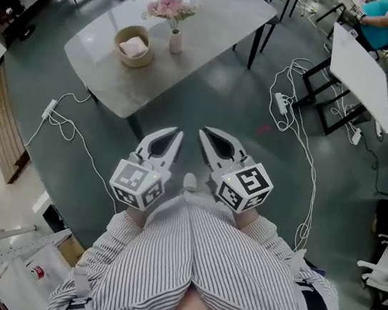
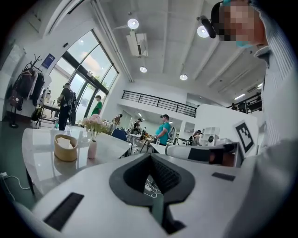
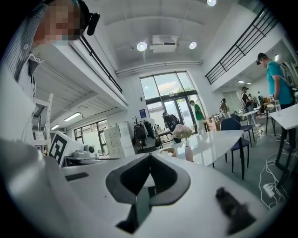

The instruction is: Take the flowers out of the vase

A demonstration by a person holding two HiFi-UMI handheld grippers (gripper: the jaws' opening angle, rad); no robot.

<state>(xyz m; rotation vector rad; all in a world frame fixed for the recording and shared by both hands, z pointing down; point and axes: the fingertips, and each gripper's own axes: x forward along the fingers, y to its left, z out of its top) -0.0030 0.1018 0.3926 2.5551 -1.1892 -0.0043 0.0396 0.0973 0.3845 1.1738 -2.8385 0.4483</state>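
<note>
Pink flowers point(image 1: 171, 8) stand in a small white vase point(image 1: 175, 42) on the pale table point(image 1: 222, 17) at the far side of the head view. Both grippers hang over the floor in front of my striped shirt, well short of the table. My left gripper point(image 1: 177, 134) is shut with nothing in it, and my right gripper point(image 1: 203, 132) beside it is shut and empty too. The left gripper view shows the flowers point(image 2: 94, 123) and vase point(image 2: 92, 149) ahead to the left. In the right gripper view the flowers point(image 3: 182, 131) and vase point(image 3: 189, 153) lie ahead, slightly right.
A tan round bowl point(image 1: 134, 46) with a pale cloth sits next to the vase. White cables and a power strip point(image 1: 283, 102) trail over the floor. A second white table point(image 1: 362, 71) stands at the right. People stand in the background.
</note>
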